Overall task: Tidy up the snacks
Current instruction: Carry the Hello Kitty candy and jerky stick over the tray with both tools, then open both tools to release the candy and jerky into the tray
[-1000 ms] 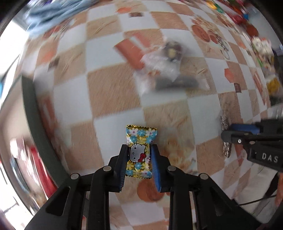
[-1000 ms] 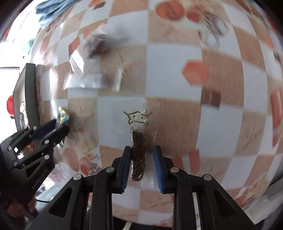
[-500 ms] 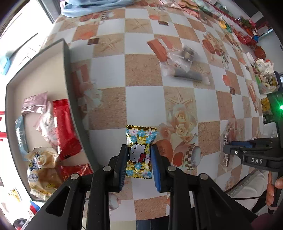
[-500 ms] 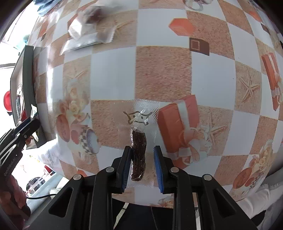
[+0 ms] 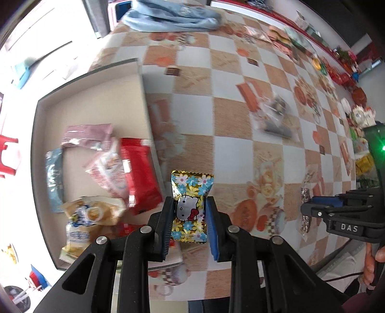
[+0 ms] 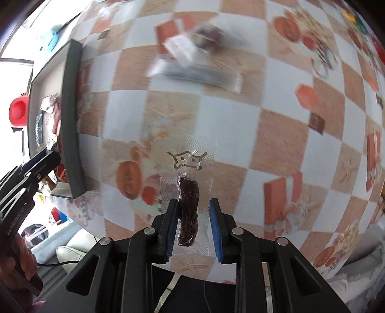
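Observation:
My left gripper (image 5: pixel 189 204) is shut on a gold Hello Kitty candy packet (image 5: pixel 191 204) and holds it above the table, just right of the grey tray (image 5: pixel 142 79). The tray holds several snack packets, among them a red one (image 5: pixel 140 175). My right gripper (image 6: pixel 193 211) is shut on a clear packet with a dark snack stick (image 6: pixel 189 209), above the checkered tablecloth. The right gripper also shows in the left wrist view (image 5: pixel 336 211), the left one in the right wrist view (image 6: pixel 31 168), by the tray's wall (image 6: pixel 71 125).
More clear snack packets (image 5: pixel 274 118) lie further out on the table; they also show in the right wrist view (image 6: pixel 195 57). A blue cloth (image 5: pixel 173 16) lies at the far edge. Packets and boxes line the far right side (image 5: pixel 336 69).
Both grippers have moved left toward the tray with their packets. The tray now fills more of the left wrist view and stands closer in the right wrist view.

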